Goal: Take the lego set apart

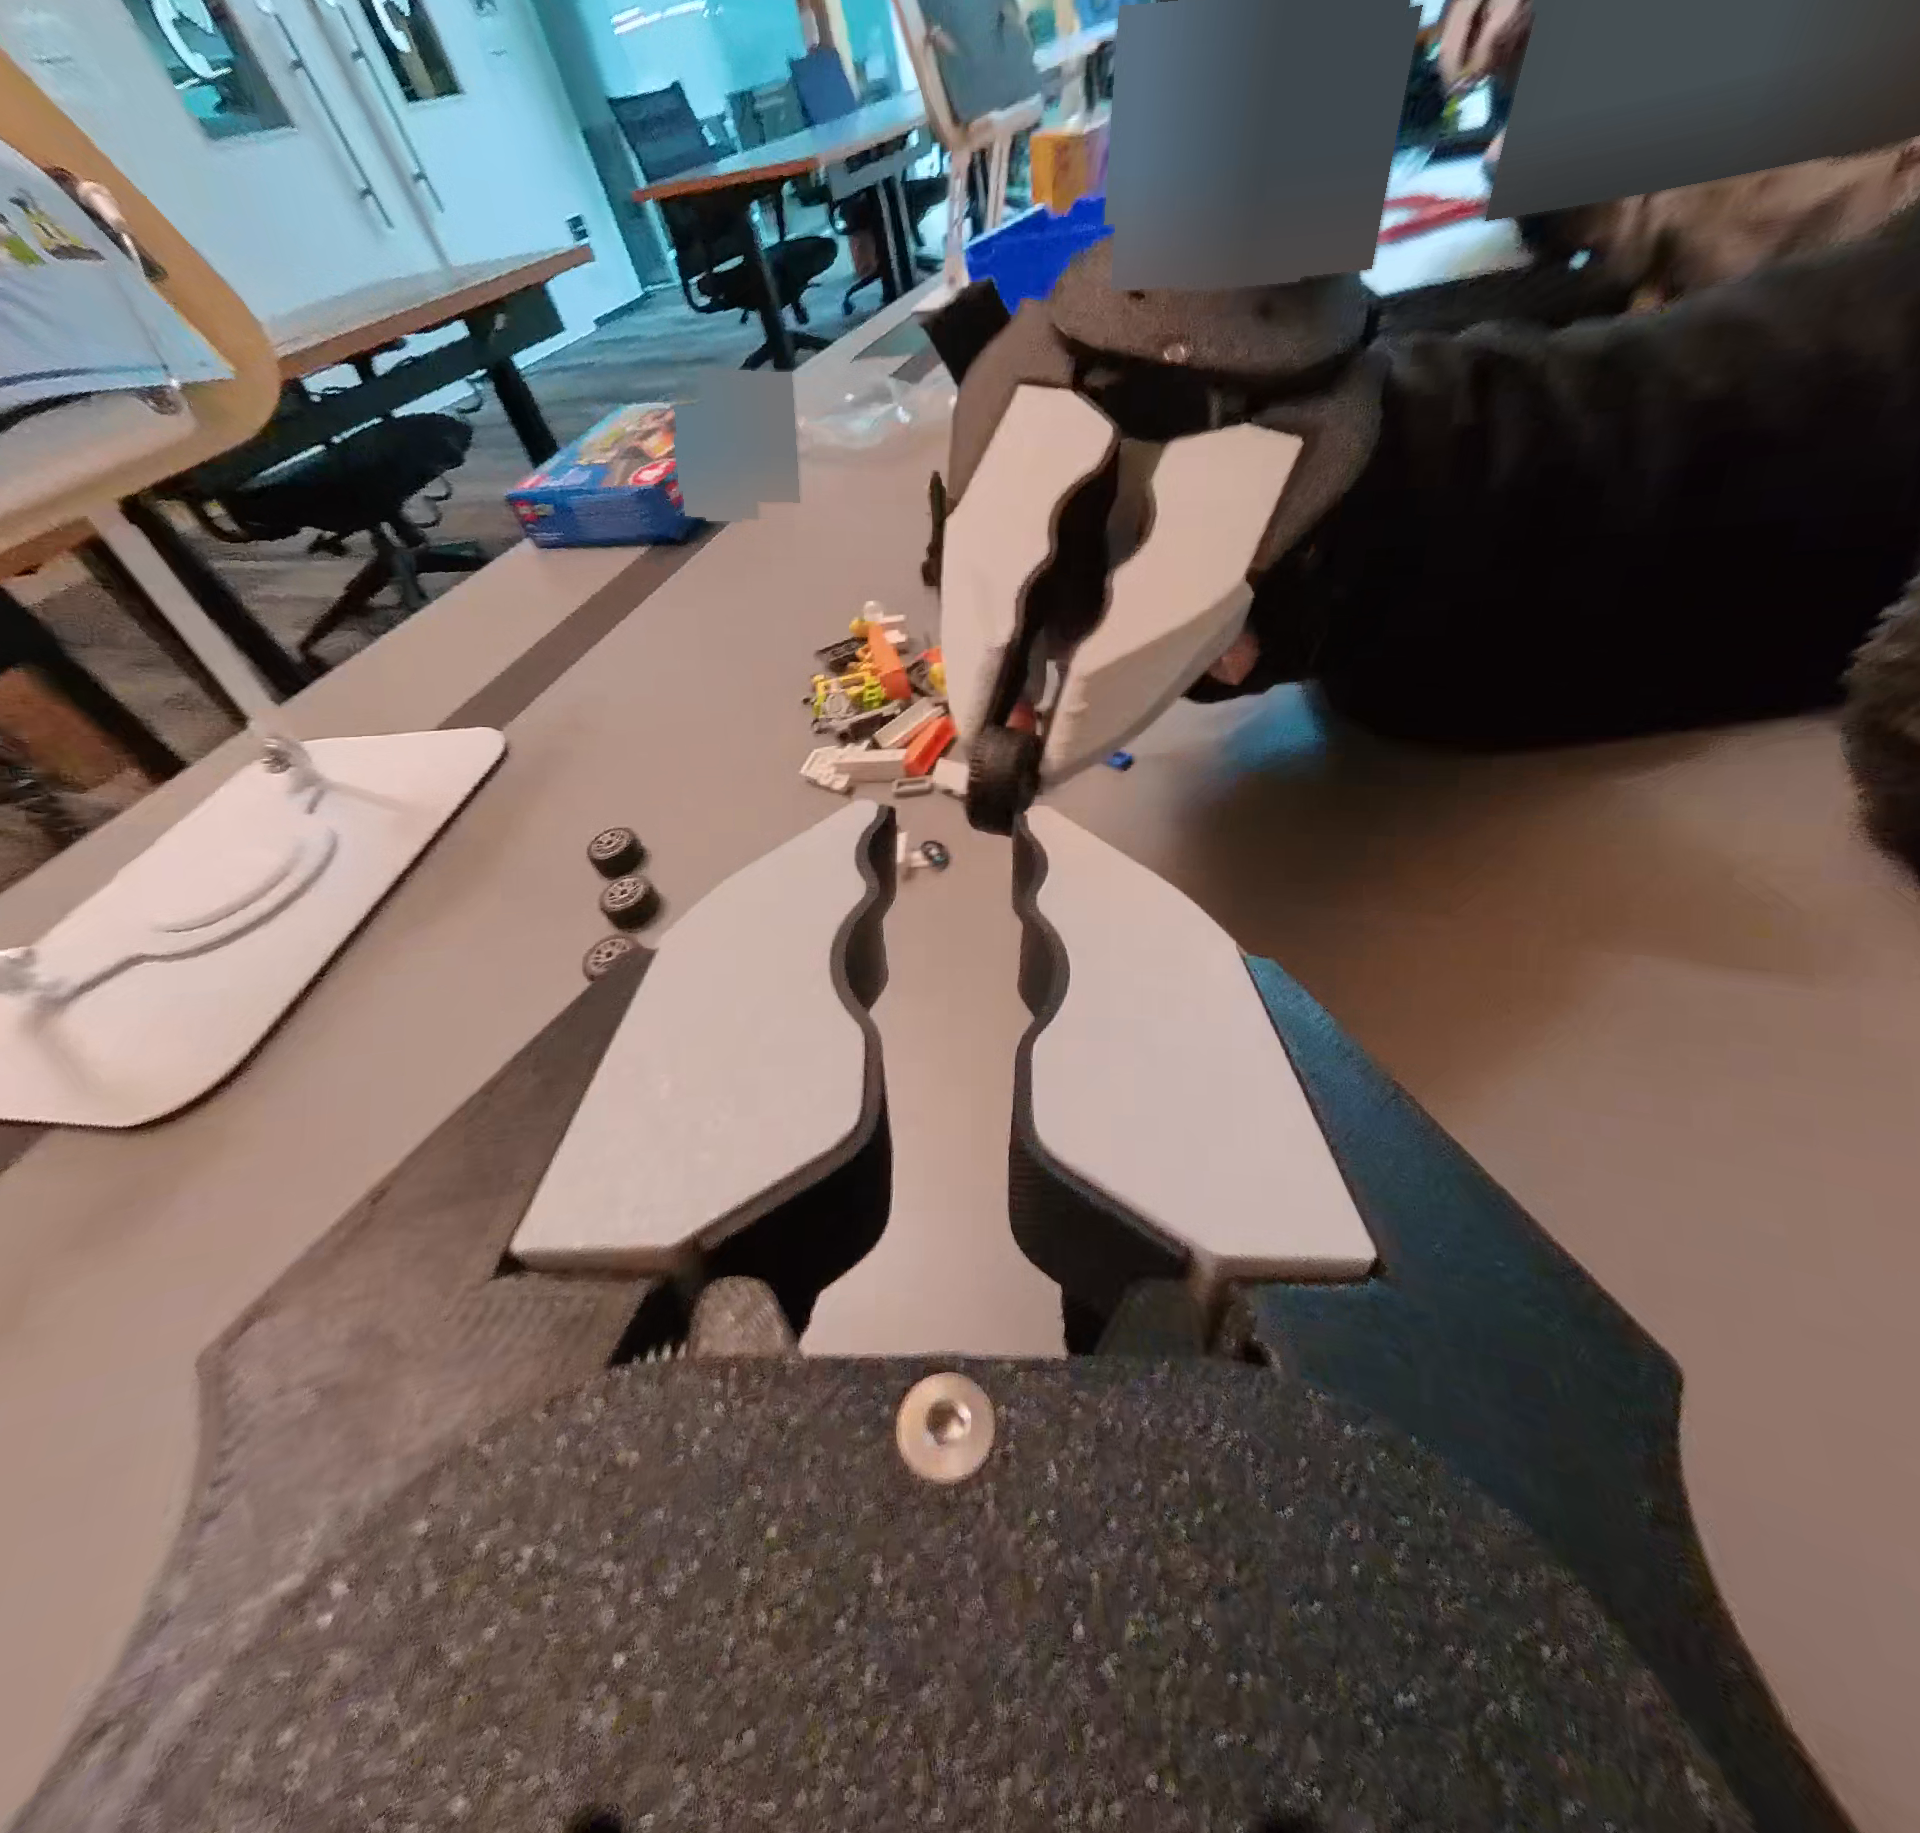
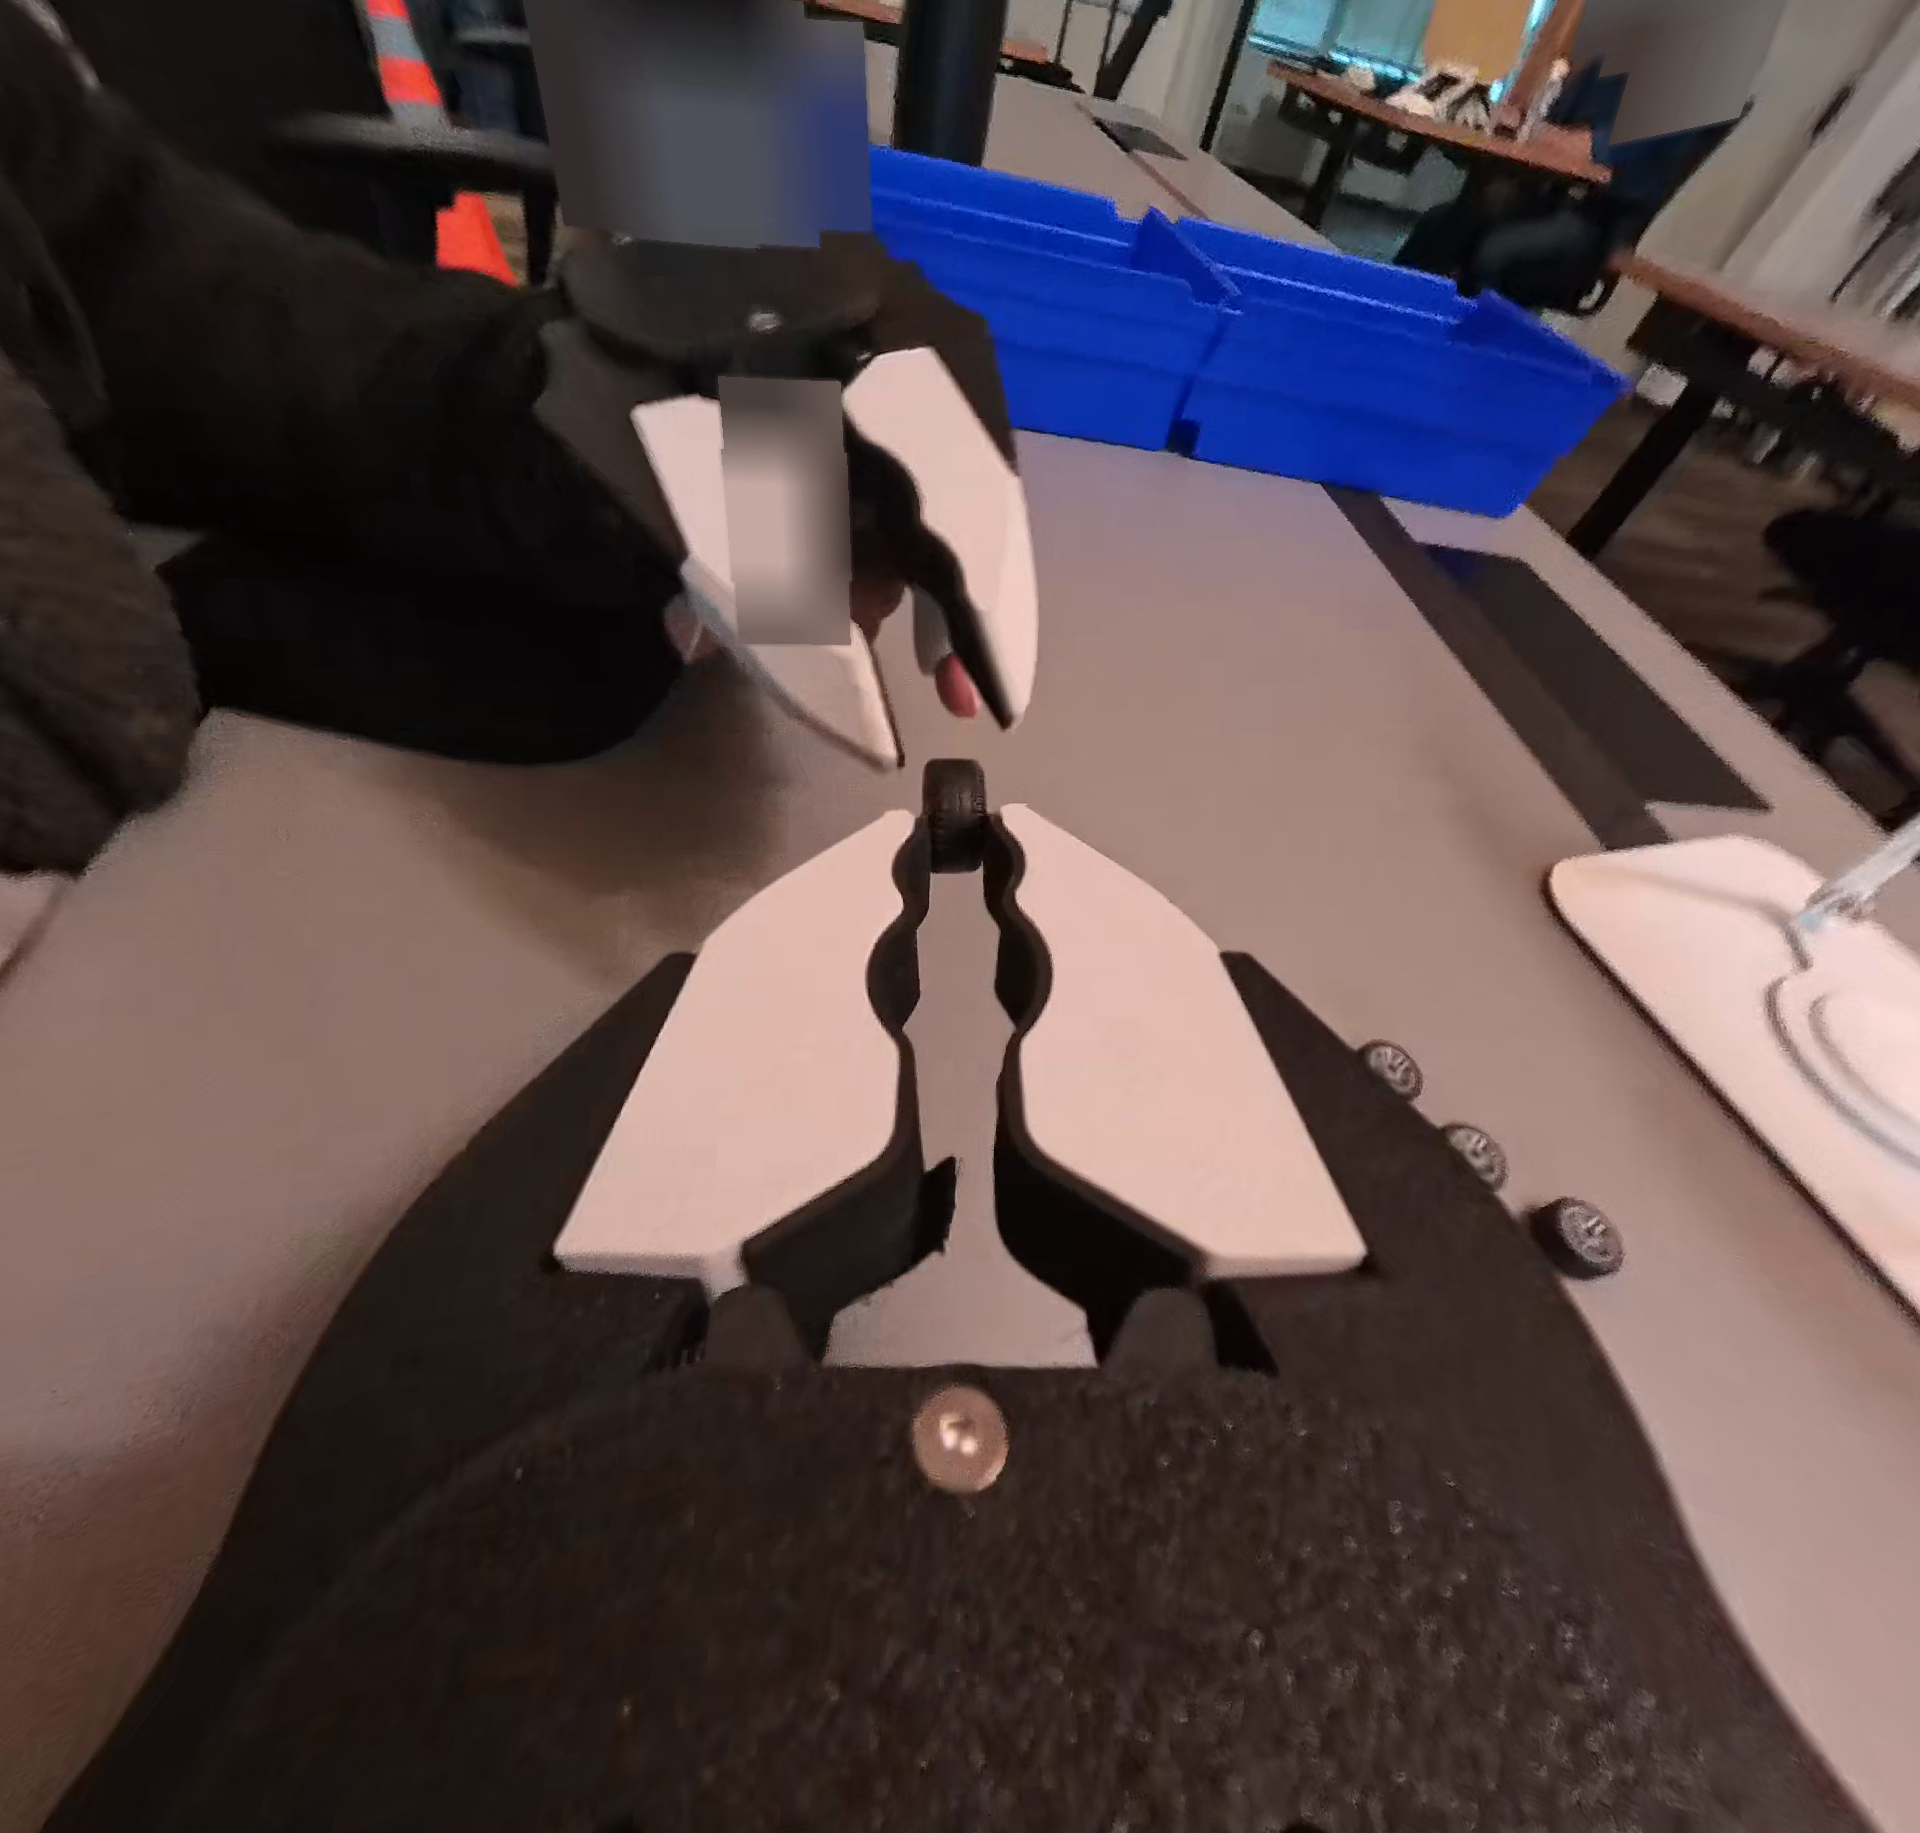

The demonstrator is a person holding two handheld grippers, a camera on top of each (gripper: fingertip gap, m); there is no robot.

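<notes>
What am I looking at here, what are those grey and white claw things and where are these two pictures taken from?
Those are two handheld grippers, each held by a person and carrying its own camera that looks along its two fingers. One picture comes from the left gripper, which is open and empty. The other comes from the right gripper, shut on a small black wheel. On the grey table lie a pile of loose lego pieces, three more wheels in a row, a toy box and a white stand base.
</notes>
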